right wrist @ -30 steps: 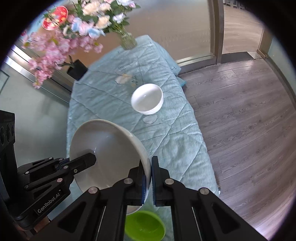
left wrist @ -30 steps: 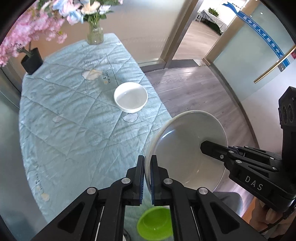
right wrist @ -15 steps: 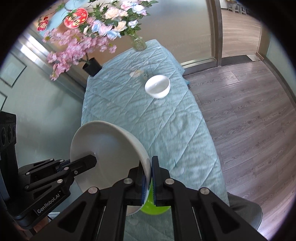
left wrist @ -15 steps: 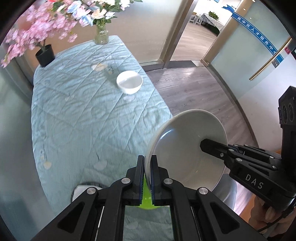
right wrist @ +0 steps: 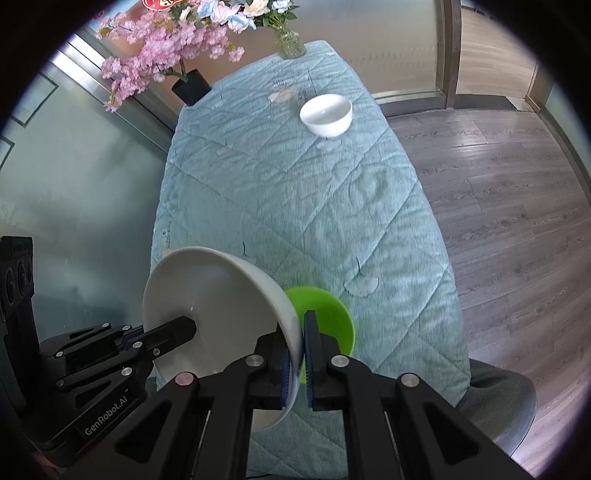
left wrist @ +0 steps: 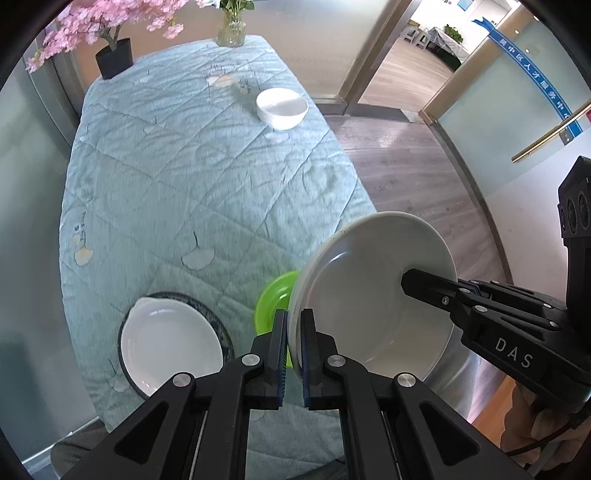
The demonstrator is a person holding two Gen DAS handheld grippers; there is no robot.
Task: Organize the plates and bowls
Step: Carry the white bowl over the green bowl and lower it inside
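A large white bowl (left wrist: pixel 373 295) hangs tilted over the near end of the table, held by two opposite rims. My left gripper (left wrist: pixel 293 317) is shut on its left rim. My right gripper (right wrist: pixel 298 332) is shut on its right rim, with one finger (left wrist: pixel 424 286) lying inside the bowl in the left wrist view. Just beneath and behind the bowl sits a green bowl (right wrist: pixel 325 314) on the blue cloth. To the left lies a white dish (left wrist: pixel 170 343) on a dark-rimmed plate (left wrist: pixel 223 326). A small white bowl (left wrist: pixel 282 107) stands far up the table.
A black flower pot (left wrist: pixel 114 57) and a glass vase (left wrist: pixel 231 31) stand at the table's far end. The table edge (left wrist: pixel 354 173) drops to wood floor on the right. A grey chair seat (right wrist: pixel 495 402) is at the near right corner. Something of shiny metal (left wrist: pixel 458 373) shows under the large bowl.
Both grippers carried the large bowl back toward the near end of the table. The small white bowl has receded, and the green bowl and the white dish have come into fuller view.
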